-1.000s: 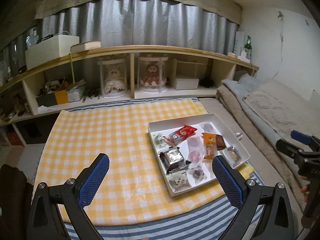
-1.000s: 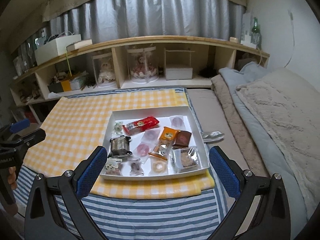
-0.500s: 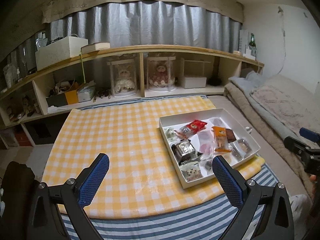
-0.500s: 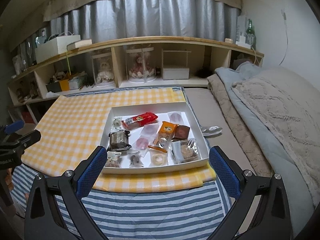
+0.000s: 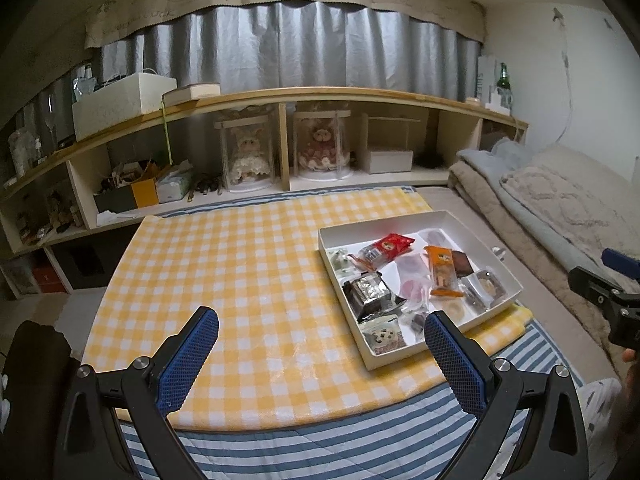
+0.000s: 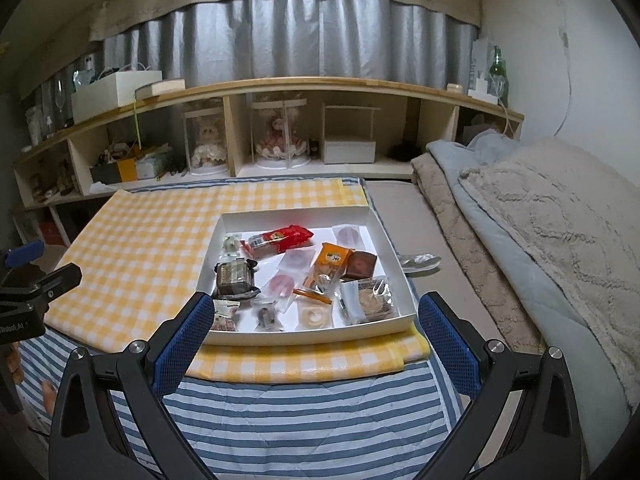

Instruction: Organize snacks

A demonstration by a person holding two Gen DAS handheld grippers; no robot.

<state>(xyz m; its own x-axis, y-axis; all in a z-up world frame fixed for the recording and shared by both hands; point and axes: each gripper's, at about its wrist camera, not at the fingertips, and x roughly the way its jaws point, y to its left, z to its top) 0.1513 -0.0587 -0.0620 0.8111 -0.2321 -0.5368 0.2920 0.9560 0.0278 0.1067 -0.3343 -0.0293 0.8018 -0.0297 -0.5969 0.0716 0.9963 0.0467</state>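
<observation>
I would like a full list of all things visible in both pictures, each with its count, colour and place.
tray: 1, white, right part of the cloth
snack packets: about a dozen, red, orange, brown, silver, clear, inside the tray
checked cloth: 1, yellow and white, on the striped quilt
striped quilt: 1, blue and white, under the cloth
silver wrapper: 1, beside the tray, off the cloth
dolls in clear cases: 2, cream and pink, lower shelf
bottle: 1, green, top shelf
blankets: beige and grey-blue, right
left gripper: open, blue pads
right gripper: open, blue pads
</observation>
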